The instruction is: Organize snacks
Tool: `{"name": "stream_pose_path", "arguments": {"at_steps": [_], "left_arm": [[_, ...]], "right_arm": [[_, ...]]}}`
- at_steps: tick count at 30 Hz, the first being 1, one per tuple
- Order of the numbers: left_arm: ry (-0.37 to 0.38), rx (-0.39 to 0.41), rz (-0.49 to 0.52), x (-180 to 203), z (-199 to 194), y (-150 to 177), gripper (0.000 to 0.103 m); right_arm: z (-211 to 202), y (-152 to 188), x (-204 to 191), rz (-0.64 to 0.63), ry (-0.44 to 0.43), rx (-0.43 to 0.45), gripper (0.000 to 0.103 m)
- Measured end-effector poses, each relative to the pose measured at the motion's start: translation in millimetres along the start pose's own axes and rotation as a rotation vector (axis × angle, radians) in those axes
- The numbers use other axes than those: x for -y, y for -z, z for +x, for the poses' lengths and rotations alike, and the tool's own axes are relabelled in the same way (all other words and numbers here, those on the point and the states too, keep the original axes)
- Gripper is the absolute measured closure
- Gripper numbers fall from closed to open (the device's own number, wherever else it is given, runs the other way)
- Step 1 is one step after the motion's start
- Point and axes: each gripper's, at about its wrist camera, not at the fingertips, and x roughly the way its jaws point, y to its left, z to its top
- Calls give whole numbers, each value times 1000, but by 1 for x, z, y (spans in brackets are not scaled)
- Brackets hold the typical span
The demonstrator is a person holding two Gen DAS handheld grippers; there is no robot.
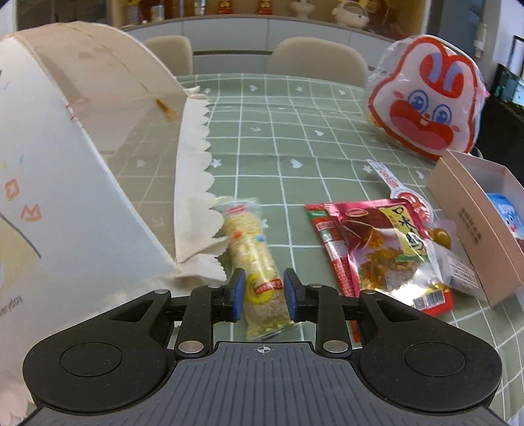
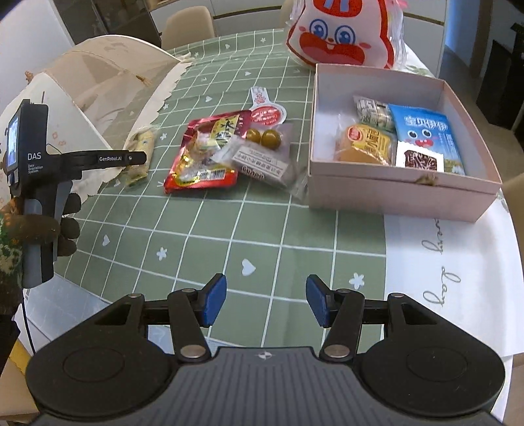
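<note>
Since the left gripper [image 1: 264,296] has its pads around the near end of the rice bar [image 1: 253,259] by the food cover [image 1: 98,137], a lift could let it droop or slip. The right gripper [image 2: 265,303] hangs wide open, empty; the box [image 2: 402,193] is well apart.

A home dining room. A tabletop [image 1: 278,137] wears a green grid-patterned cloth printed with small hearts and flowers. Two beige upholstered dining chairs [image 1: 317,59] stand at its far edge. Behind them, a pale sideboard [image 1: 262,29] carries ornaments and figurines. A mesh food cover [image 1: 82,131] sits by the tabletop's left edge.
</note>
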Motion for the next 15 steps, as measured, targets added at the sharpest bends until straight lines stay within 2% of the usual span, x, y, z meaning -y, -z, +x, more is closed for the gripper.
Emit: {"name": "stream_pose_path", "arguments": {"at_steps": [3,5,11,14,15], "left_arm": [[-16,-14,-129,-10,9,-11,71],[-26,-15,-168,-13,17,-20,71],[-53,-37,-127,-1,35,-32,68],[17,-49,-142,0,19,-21,68],[43,-56,-149,1,12,-13,68]], "right_arm": [[2,1,-1,-7,-10,-7,49],[3,3,-4,-20,-19,-13,49],[5,6,-12,-93,-4,-17,47],[2,2,-21,-176,38,33,46],[1,-1,-24,-201,51,55,42]]}}
